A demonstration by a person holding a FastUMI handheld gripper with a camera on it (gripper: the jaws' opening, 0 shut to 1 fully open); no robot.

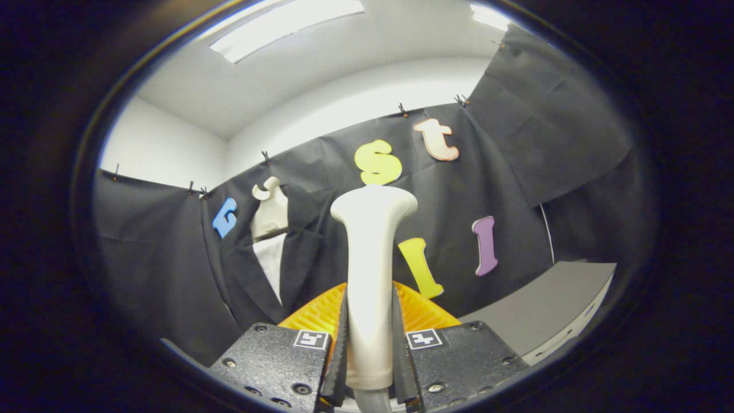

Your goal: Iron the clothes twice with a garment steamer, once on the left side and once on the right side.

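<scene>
My gripper (370, 338) is shut on the handle of a cream-white garment steamer (371, 252); both ribbed fingers (340, 350) press its sides. The steamer stands upright between the fingers, its flared head on top. Its grey hose leaves the handle's lower end. Beyond the fingers and to the left hangs a black jacket (298, 252) with a white shirt front (271, 261) on a cream mannequin bust (269, 212), against the black cloth wall. The steamer head is well short of the jacket and to its right.
A grey tabletop (545, 304) reaches in from the right, with a white front edge. Black cloth (516, 172) covers the walls behind and to both sides. Orange ribbed parts of the gripper (424, 310) flank the handle.
</scene>
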